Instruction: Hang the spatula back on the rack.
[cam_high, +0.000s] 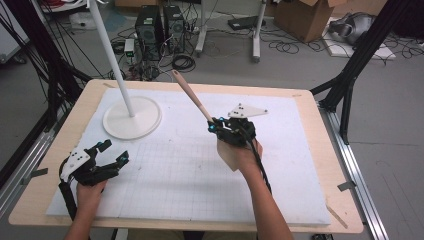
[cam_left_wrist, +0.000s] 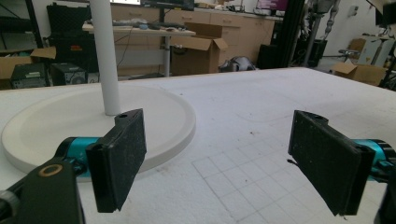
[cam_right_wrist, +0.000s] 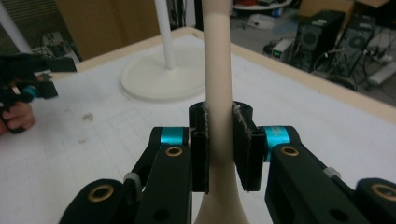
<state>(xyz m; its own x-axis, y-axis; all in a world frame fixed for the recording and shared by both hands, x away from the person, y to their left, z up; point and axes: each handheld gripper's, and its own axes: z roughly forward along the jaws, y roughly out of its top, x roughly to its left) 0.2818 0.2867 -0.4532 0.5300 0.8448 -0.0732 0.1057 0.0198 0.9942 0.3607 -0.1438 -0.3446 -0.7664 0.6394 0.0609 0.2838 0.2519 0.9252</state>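
Note:
A wooden spatula (cam_high: 191, 95) is held above the white mat, handle pointing up and away to the left, blade (cam_high: 229, 155) hanging toward the person. My right gripper (cam_high: 216, 125) is shut on its handle; in the right gripper view the pale handle (cam_right_wrist: 218, 70) is pinched between both black pads (cam_right_wrist: 200, 144), and the gripper (cam_right_wrist: 219, 149) holds it upright. My left gripper (cam_high: 114, 152) rests at the mat's left with its jaws spread wide. In the left gripper view the left gripper (cam_left_wrist: 219, 158) has nothing between its pads (cam_left_wrist: 119, 154).
A white round stand base (cam_high: 132, 116) with an upright white pole (cam_high: 111, 55) sits at the mat's back left. The white foam mat (cam_high: 200, 175) covers a wooden table (cam_high: 345, 200). Cables, computer towers and boxes lie on the floor beyond.

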